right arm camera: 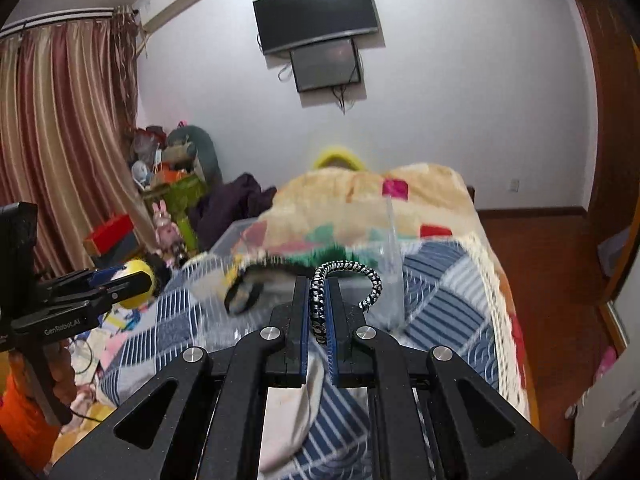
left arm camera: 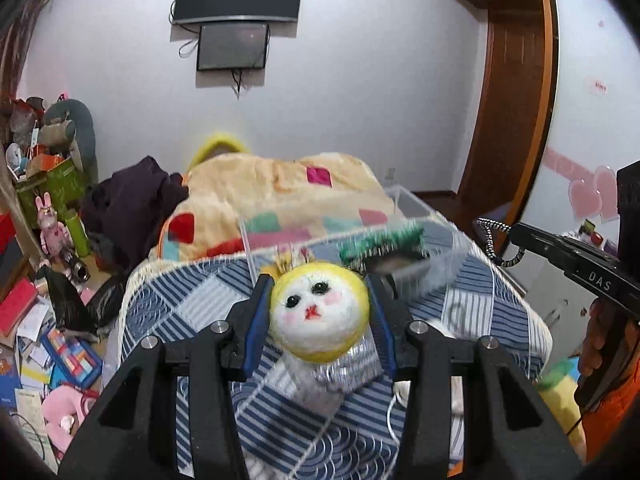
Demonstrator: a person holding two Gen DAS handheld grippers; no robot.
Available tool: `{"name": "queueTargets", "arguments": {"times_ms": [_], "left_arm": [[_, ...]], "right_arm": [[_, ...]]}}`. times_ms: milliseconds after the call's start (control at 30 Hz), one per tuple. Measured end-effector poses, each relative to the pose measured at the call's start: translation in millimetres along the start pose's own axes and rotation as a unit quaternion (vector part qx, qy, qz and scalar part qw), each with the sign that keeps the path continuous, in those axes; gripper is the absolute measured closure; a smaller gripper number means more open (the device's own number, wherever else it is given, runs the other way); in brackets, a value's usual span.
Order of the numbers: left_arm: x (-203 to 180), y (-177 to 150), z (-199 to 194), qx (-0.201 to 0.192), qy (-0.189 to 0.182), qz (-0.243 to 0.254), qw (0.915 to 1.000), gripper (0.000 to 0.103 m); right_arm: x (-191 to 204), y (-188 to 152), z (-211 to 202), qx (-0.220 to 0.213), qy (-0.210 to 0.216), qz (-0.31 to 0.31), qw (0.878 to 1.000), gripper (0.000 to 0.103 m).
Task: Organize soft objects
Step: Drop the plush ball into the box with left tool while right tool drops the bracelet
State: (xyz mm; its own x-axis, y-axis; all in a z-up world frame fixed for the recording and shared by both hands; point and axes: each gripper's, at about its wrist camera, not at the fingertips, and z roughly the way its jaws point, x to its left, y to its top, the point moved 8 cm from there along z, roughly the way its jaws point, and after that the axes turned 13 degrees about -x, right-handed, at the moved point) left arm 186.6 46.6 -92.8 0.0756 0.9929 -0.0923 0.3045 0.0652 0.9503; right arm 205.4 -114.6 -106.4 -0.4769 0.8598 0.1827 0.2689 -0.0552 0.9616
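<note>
The left gripper (left arm camera: 319, 312) has its fingers (left arm camera: 256, 312) clamped on a round felt doll head (left arm camera: 318, 314), white-faced with a yellow rim, black eyes and a red mouth. The face points back toward the wrist camera. It hangs in the air above the blue and white striped quilt (left arm camera: 192, 304) on the bed, near the foot end. A silvery bit of fabric dangles below the head; I cannot tell what it is.

The right gripper (right arm camera: 320, 300) has its fingers (right arm camera: 302, 308) pressed together on a black and white braided cord (right arm camera: 344, 270). The cord runs up between the fingers along their length, then arches over the tips and curls down on the right side.

Straight ahead of both grippers, on the quilt toward the middle of the bed, sits a clear plastic box (left arm camera: 404, 204), blurred in both views. Something green and fringed (left arm camera: 380, 240) and a dark object lie in or at its near side; the blur hides which. Beyond it a cream blanket with coloured patches (left arm camera: 280, 188) is heaped toward the wall.

The box looks like the place where these soft things go. From the left wrist view the doll head sits just short of the box's near wall, so the left gripper seems the nearer of the 2. The likely move is forward and over that wall before letting go. The cord's loose tail trails right, so it may snag the rim.
</note>
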Motion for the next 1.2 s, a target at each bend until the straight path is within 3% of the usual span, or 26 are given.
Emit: {"name": "queueTargets", "arguments": {"times_ms": [200,400,667,867,1200], "left_arm": [[8,13,29,-0.001,0.002,-0.001,1.0000,0.057],[15,5,65,0.032,0.000,-0.013,0.9994,0.057],[25,-14,112,0.075,0.002,-0.033,0.9966,0.057],[25,-26,136,0.097,0.010,-0.031,0.9947,0.057],[17,-34,135,0.116,0.003,-0.016,0.9931,0.055]], "right_arm": [[8,25,25,-0.021,0.006,-0.019,1.000,0.096],[22,33,54,-0.015,0.019,-0.031,0.999,0.096],[49,12,103,0.037,0.035,-0.076,0.996,0.096],[45,-15,134,0.093,0.037,-0.067,0.993,0.096],[33,-25,134,0.126,0.023,-0.054,0.990,0.096]]}}
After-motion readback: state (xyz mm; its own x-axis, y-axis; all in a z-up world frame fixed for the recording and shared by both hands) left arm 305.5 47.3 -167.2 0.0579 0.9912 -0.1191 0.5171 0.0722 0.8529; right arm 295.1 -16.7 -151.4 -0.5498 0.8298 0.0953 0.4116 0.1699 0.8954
